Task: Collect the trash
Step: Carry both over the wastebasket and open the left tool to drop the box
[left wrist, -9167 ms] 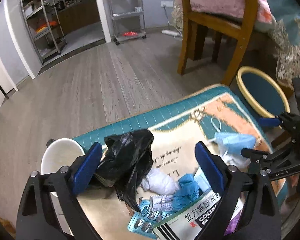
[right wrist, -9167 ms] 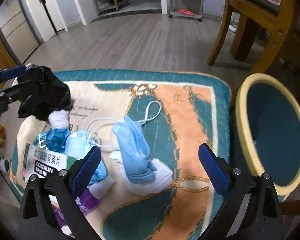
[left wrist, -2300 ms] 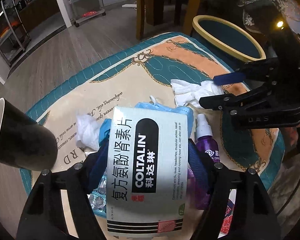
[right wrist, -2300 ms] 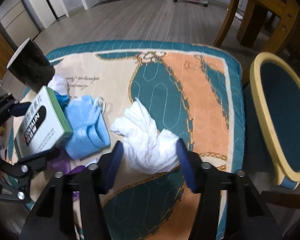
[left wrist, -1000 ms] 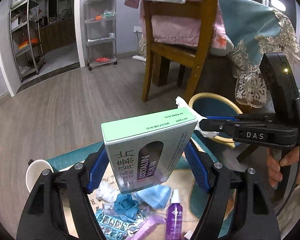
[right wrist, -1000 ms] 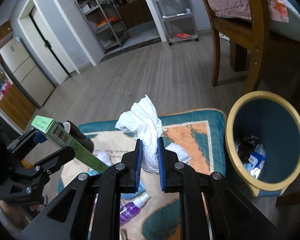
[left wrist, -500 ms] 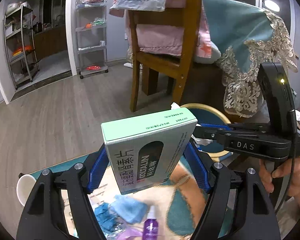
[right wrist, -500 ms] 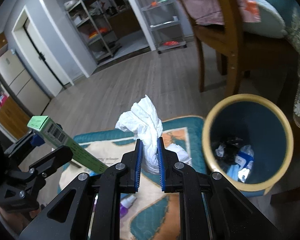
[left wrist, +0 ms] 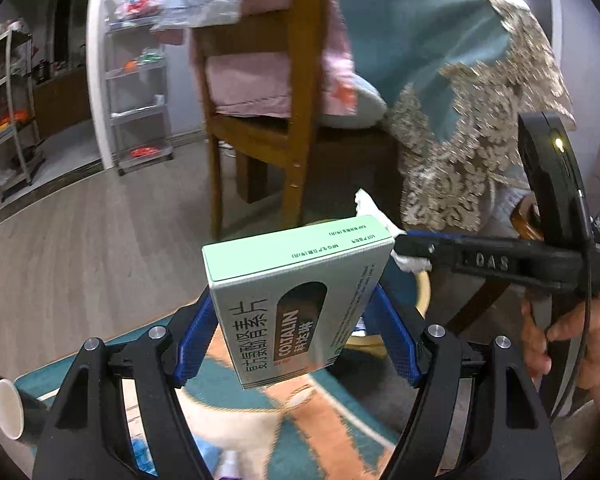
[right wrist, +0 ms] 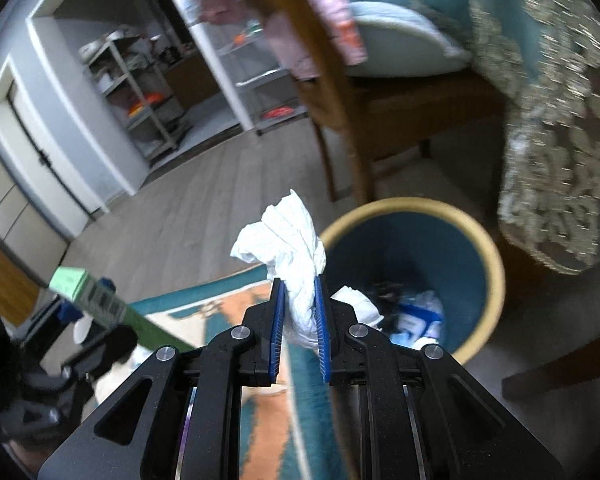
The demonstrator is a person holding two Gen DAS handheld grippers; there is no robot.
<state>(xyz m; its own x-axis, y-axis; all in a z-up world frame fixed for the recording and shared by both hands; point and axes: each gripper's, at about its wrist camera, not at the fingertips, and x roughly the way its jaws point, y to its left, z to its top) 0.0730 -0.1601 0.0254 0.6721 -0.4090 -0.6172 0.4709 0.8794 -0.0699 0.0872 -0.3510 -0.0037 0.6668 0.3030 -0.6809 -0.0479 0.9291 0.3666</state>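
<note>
My left gripper [left wrist: 296, 332] is shut on a green and white medicine box [left wrist: 296, 300], held up above the rug. In the right wrist view that box [right wrist: 100, 304] shows at the left. My right gripper [right wrist: 298, 320] is shut on a crumpled white tissue [right wrist: 288, 244], which hangs just left of a blue bin with a yellow rim [right wrist: 496, 276]. The bin holds blue and white trash [right wrist: 416, 316]. In the left wrist view the right gripper [left wrist: 404, 246] reaches in from the right with the tissue [left wrist: 372, 208], and the box hides most of the bin [left wrist: 422, 292].
A teal and orange rug [left wrist: 320, 412] lies below, with a paper cup [left wrist: 6, 408] at its left edge. A wooden chair [left wrist: 260, 120] and a teal lace-edged tablecloth [left wrist: 460, 128] stand behind the bin. Metal shelves [left wrist: 140, 92] line the far wall. A hand [left wrist: 580, 344] holds the right gripper.
Both grippers swung right toward the bin, each keeping its load. The bin now sits nearer the tissue in the right wrist view. The rug's trash has slipped from the left wrist view.
</note>
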